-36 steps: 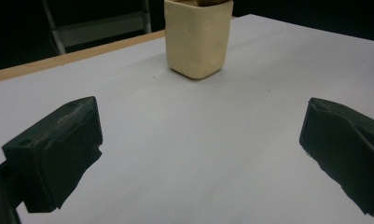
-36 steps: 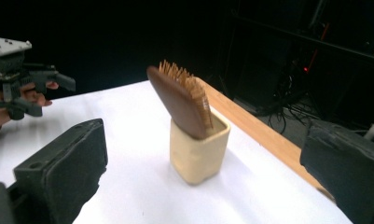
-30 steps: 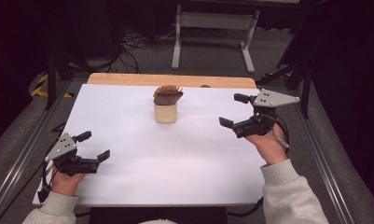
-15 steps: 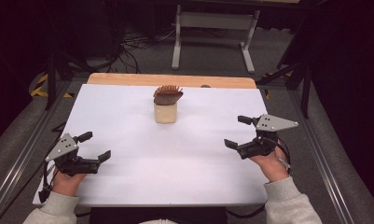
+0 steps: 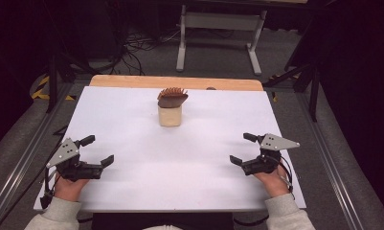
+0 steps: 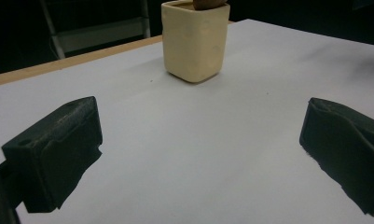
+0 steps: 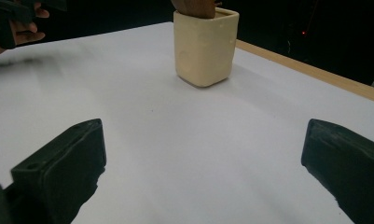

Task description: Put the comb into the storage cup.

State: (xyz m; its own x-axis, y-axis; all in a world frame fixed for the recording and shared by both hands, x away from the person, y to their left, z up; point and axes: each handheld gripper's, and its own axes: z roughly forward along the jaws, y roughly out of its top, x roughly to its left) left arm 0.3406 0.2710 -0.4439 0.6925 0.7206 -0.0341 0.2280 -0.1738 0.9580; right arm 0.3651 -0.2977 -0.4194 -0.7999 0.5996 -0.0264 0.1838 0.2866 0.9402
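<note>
- White table (image 5: 189, 163): a light wooden strip (image 5: 132, 81) borders its far edge; both grippers sit low over its near part, well apart
- Left gripper (image 5: 98, 151): at the near left corner, held in the person's left hand (image 5: 67, 188); jaws spread wide, nothing between them
- Right gripper (image 5: 242, 149): at the near right, jaws likewise wide apart and empty
- Cream cup (image 5: 170, 115): upright near the far middle of the table, well apart from both grippers
- Brown comb-like object (image 5: 172, 97): stands in the cup, projecting above its rim
</note>
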